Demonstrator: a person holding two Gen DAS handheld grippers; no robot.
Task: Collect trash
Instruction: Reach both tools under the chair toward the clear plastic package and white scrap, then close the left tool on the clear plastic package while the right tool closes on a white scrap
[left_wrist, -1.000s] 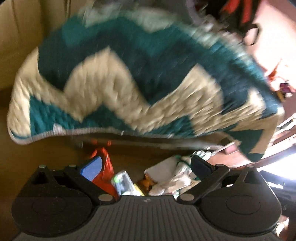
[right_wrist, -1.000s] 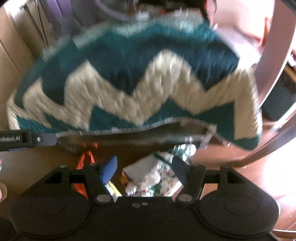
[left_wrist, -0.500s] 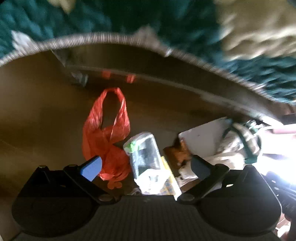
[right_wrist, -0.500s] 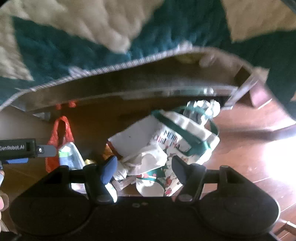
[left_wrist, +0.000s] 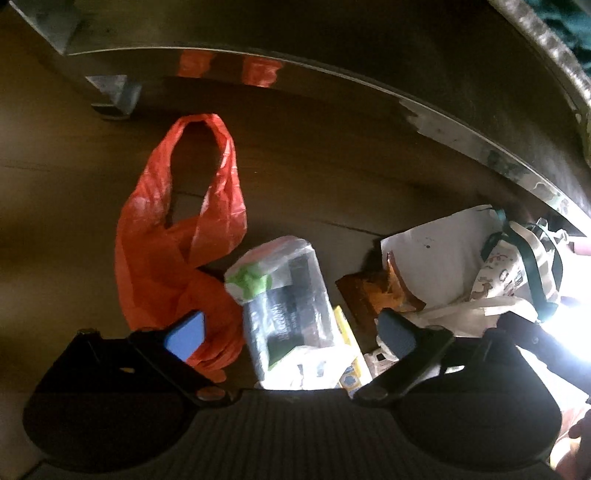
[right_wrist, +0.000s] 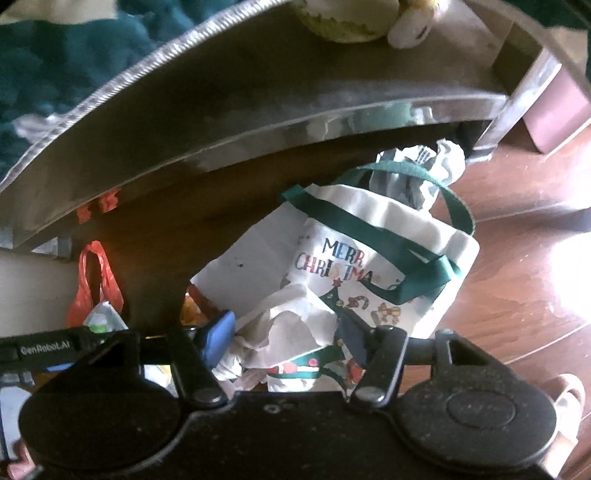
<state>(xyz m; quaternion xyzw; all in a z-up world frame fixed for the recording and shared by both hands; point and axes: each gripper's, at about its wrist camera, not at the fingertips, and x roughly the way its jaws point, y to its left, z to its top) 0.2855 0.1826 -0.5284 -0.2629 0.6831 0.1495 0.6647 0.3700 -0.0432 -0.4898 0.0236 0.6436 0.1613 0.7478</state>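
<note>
Trash lies on the wooden floor under a piece of furniture. In the left wrist view an orange plastic bag (left_wrist: 173, 236) lies left, a clear plastic package (left_wrist: 288, 302) lies between my fingers, and a brown wrapper (left_wrist: 376, 295) and white paper (left_wrist: 439, 251) lie right. My left gripper (left_wrist: 290, 332) is open just above the package. In the right wrist view a white Christmas bag with green straps (right_wrist: 369, 266) stands ahead, with crumpled paper (right_wrist: 295, 325) before it. My right gripper (right_wrist: 284, 336) is open around the crumpled paper. The orange bag (right_wrist: 96, 291) shows at left.
The shiny metal frame of the furniture (left_wrist: 369, 85) hangs low over the trash, with a leg (left_wrist: 114, 96) at left. In the right wrist view the frame (right_wrist: 258, 122) and a teal blanket (right_wrist: 66, 66) sit above. Lit wooden floor (right_wrist: 517, 258) lies right.
Both grippers have dropped from in front of the teal and cream blanket down to floor level and moved in close to the trash. Both stay open.
</note>
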